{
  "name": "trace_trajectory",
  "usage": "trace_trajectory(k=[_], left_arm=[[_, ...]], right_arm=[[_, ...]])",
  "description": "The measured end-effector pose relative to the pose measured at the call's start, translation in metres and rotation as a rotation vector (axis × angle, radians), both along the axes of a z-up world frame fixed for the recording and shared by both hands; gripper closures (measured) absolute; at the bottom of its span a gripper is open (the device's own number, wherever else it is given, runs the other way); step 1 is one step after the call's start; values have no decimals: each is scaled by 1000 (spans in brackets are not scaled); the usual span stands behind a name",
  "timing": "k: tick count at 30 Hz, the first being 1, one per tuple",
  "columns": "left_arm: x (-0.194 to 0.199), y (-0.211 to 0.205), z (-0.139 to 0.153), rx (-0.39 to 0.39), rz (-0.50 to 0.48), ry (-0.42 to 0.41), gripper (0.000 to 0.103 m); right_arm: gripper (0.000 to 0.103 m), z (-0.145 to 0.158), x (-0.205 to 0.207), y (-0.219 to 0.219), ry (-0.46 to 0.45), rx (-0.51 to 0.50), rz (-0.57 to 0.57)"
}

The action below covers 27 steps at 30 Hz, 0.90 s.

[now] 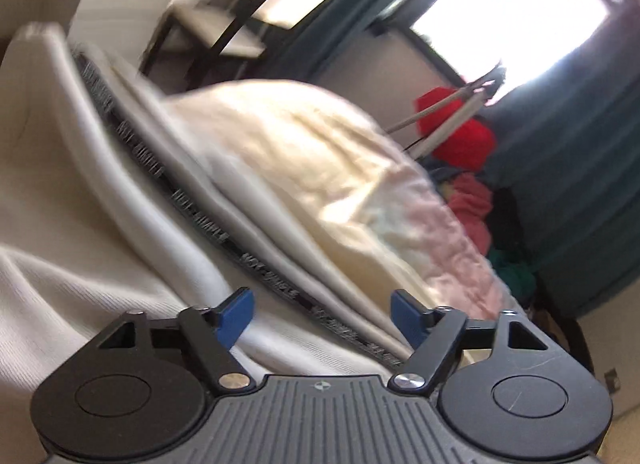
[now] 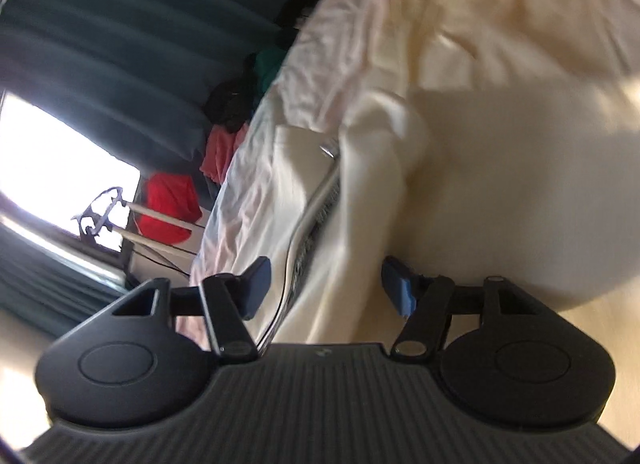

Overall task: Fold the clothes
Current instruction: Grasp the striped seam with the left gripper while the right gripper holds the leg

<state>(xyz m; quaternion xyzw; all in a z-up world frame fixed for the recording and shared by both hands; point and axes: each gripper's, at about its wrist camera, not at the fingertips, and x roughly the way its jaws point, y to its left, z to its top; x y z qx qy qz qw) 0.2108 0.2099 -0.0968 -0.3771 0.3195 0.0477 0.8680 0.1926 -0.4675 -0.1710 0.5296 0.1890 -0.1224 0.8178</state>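
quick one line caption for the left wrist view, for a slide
Open left tongs over a white garment with a dark lettered band on a rumpled bed.

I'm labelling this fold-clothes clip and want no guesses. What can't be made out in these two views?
- Left wrist: lettering on the dark band of the white garment is motion-blurred, unreadable.
- Right wrist: the white garment's outline is blurred and cut off by the right edge; its type is unclear.
- Both views: the coloured clothes pile is small and overlapped by the bed sheet; items uncountable.
- Left gripper and right gripper are open, contact with cloth unclear.
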Motion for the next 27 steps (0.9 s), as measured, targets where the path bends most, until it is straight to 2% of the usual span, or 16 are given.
trace_trajectory(k=[3,6,9,13,16,19,23,27], left_arm=[[-2,6,-2,-46,32,26,32],[-7,4,4,-32,29,51,29],[-12,0,10,3,4,48,22],[-10,4,1,-18,8,63,23],[-7,2,-4,9,14,112,33],[-12,-1,-2,5,1,115,27],[-17,4,-2,-46,-2,124,26],[-13,20,-14,-154,42,99,26]], right_arm=[[85,0,6,-2,2,-44,2],[92,0,11,-5,4,-88,4],[94,4,16,-3,2,-146,3],[94,28,14,11,-33,-237,-20],[95,39,11,14,-60,-264,-38],[95,55,7,23,-90,-344,-39],[95,67,2,34,-99,-399,-50],[95,66,1,36,-80,-428,-50]])
